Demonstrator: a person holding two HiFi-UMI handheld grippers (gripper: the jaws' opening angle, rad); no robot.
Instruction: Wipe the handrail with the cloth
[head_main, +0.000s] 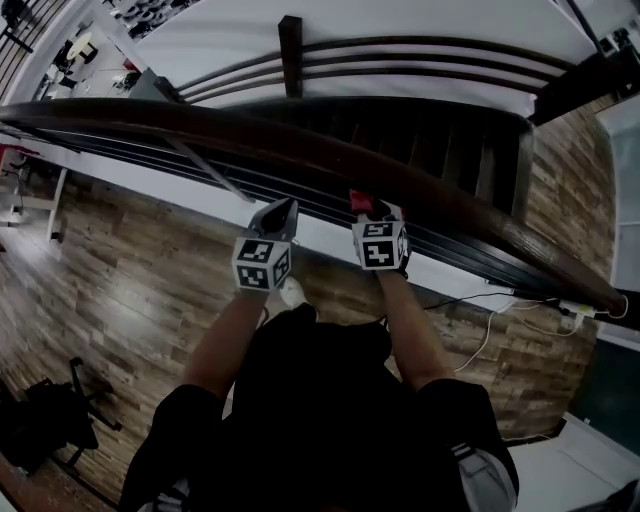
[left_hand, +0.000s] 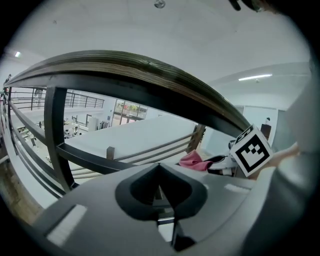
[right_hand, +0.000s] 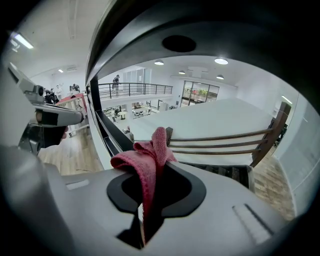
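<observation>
A dark wooden handrail (head_main: 300, 150) runs from upper left to lower right across the head view, above black metal bars. My right gripper (head_main: 368, 208) is shut on a red cloth (head_main: 361, 202), just under the rail's near edge. In the right gripper view the red cloth (right_hand: 147, 160) bunches out of the shut jaws, and the handrail (right_hand: 165, 30) arches close overhead. My left gripper (head_main: 283, 212) is shut and empty, a little left of the right one and below the rail. The left gripper view shows the handrail (left_hand: 130, 67) above and the red cloth (left_hand: 192, 160) to the right.
Beyond the rail a dark stairwell (head_main: 440, 140) drops away, with a second railing (head_main: 400, 50) on its far side. Wood-plank floor (head_main: 130, 270) lies under me. A white cable (head_main: 490, 335) trails by the wall at right. A black chair (head_main: 50, 420) stands lower left.
</observation>
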